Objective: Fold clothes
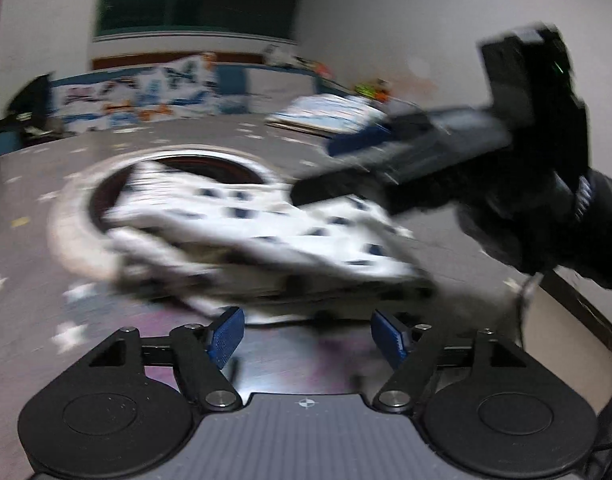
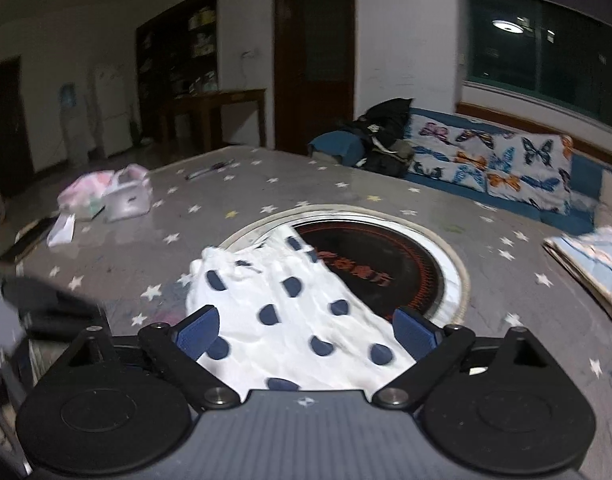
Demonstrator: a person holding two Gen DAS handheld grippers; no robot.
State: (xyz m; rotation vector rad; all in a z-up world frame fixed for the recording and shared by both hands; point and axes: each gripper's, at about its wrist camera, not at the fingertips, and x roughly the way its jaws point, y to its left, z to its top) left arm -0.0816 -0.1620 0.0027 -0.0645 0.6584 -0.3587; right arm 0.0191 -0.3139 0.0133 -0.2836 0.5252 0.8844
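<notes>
My left tongs and right tongs are spread, so the dotted cloth may unfold itself

Motion blur smears the whole left wrist view: the spotted white garment loses its folds and edges, and the right hand-held gripper above it is a dark streak, its jaws unreadable. The folded cloth is cut by the right wrist view's edge. The red lettering on the round hotplate is too blurred to read
</notes>
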